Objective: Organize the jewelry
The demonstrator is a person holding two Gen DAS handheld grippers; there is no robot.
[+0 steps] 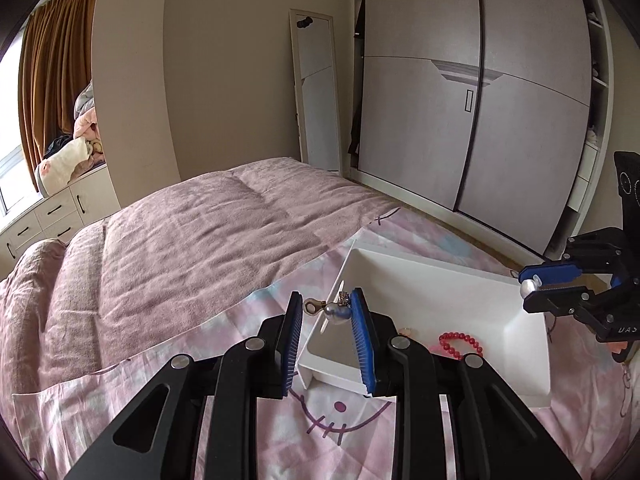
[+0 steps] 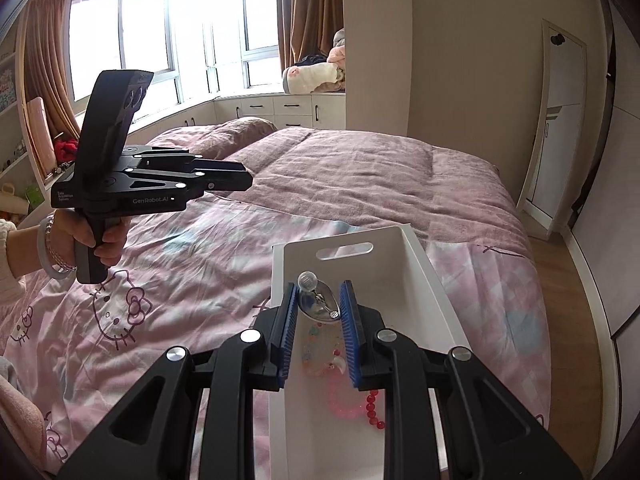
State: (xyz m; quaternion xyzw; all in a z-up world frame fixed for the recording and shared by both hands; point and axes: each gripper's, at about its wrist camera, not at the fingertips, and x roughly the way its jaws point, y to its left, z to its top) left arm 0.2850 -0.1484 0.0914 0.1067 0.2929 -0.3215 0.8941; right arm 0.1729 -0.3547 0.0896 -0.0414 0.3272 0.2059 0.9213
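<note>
My left gripper (image 1: 326,310) holds a pearl earring (image 1: 334,311) with a gold clasp between its blue pads, over the left rim of the white tray (image 1: 532,360). My right gripper (image 2: 318,300) is shut on a silver drop-shaped earring (image 2: 318,304) with a clear back, above the tray (image 2: 416,264). In the left wrist view the right gripper (image 1: 532,286) shows at the right over the tray's far side. A red bead bracelet (image 1: 460,342) and a pink bracelet (image 2: 340,400) lie in the tray.
The tray lies on a pink Hello Kitty sheet (image 2: 160,280) on a bed with a mauve blanket (image 1: 192,232). A wardrobe (image 1: 480,100) and a leaning mirror (image 1: 316,92) stand beyond the bed. The left gripper (image 2: 160,176) and the hand holding it are at the left.
</note>
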